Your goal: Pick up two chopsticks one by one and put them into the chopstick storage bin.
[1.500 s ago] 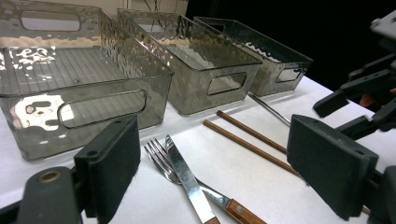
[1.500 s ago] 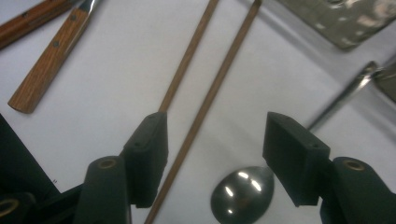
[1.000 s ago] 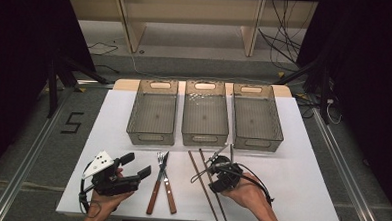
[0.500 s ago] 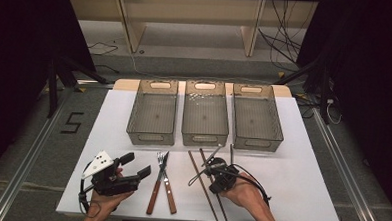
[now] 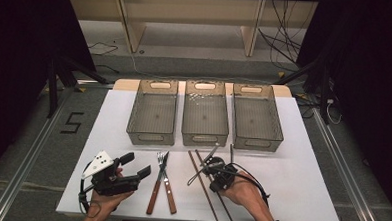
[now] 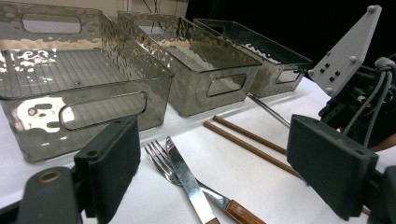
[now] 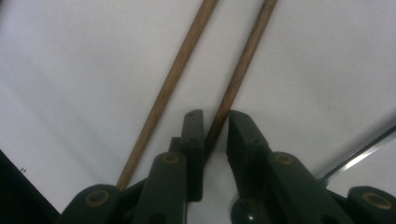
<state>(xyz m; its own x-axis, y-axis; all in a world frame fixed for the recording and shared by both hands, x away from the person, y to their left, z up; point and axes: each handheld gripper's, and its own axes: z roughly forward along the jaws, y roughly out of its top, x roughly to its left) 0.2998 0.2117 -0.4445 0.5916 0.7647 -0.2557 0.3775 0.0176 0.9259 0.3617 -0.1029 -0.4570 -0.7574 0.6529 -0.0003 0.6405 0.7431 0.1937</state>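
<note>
Right gripper view: right claw [image 7: 215,122], jaws just narrowing, brackets one chopstick [image 7: 243,63] lying on the white bench [image 7: 327,70], a slight gap remaining; pickup looks imminent. Left claw [image 5: 131,168] gapes empty.

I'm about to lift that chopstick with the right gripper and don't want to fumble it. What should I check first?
1. One chopstick alone between the right gripper jaws, which have just been closing: ok.
2. Second chopstick outside the jaws: ok.
3. Pads pressing the stick: cannot tell; a narrow gap shows.
4. Left gripper open, apart from the fork and knife: ok.
5. Three bins empty: ok.
6. Metal rod beside the right gripper clear of the jaws: ok.
</note>
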